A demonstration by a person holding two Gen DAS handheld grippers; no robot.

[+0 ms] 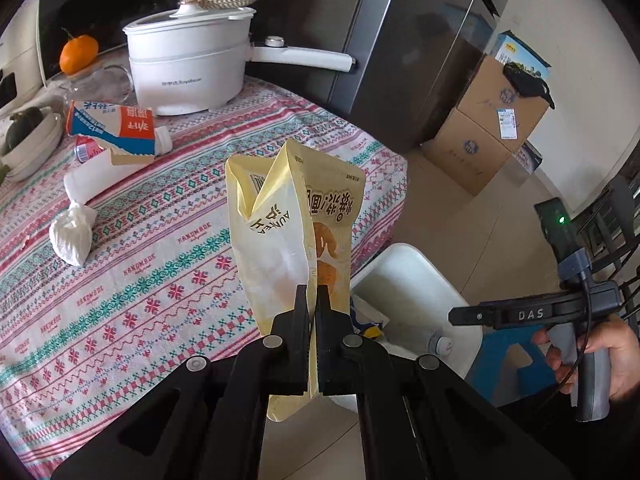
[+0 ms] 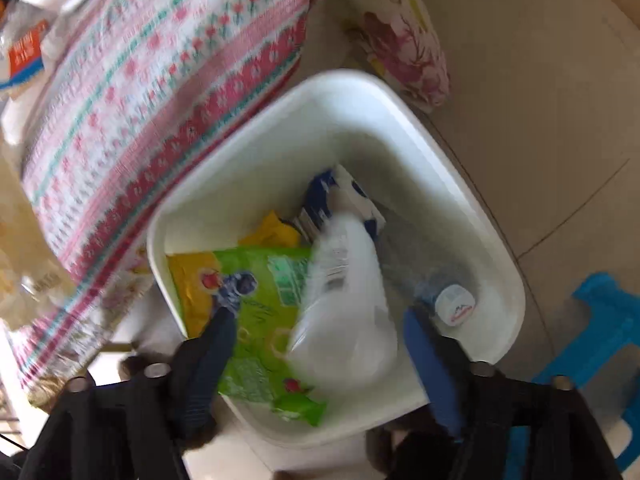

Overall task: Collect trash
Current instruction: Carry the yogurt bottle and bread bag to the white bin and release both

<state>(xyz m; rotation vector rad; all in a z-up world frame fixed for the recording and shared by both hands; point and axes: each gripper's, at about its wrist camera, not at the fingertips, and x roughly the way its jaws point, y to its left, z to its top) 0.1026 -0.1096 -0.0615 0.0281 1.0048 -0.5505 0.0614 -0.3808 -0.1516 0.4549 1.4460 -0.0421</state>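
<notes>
Left hand-held gripper (image 1: 312, 294) is clamped on a yellow snack pouch (image 1: 292, 216), pinching it near the lower edge so the bag stands up above the fingers, just past the table (image 1: 168, 216) edge and beside the white bin (image 1: 416, 280) on the floor. The pouch looks like thin laminated film: creased, folded in on itself along one side, prob. empty or nearly so, so light and floppy. It'll likely be slick under hard pads, so a pinch across a flat doubled seam w/ both layers caught (as it's held now) seems the safest hold; a grip on a single loose flap could slide off. Right hand-held gripper (image 2: 316, 312) hangs over the bin w/ its fingers well apart and nothing between them; that view is blurred. Inside the bin: a green-and-yellow snack bag (image 2: 256, 292), a clear plastic bottle (image 2: 344, 300) w/ a white cap, a blue-and-white carton; all light, crushable stuff. The bin itself is smooth rigid plastic w/ rounded corners. Left on the table's patterned woven cloth: a crumpled white tissue wad (image 1: 72, 236) (soft, squashes to nothing, take it at the bulk), a white tube-like wrap (image 1: 104, 176), and a torn orange-blue carton (image 1: 112, 128), stiff card w/ a ragged edge, best pinched across a flat wall.
</notes>
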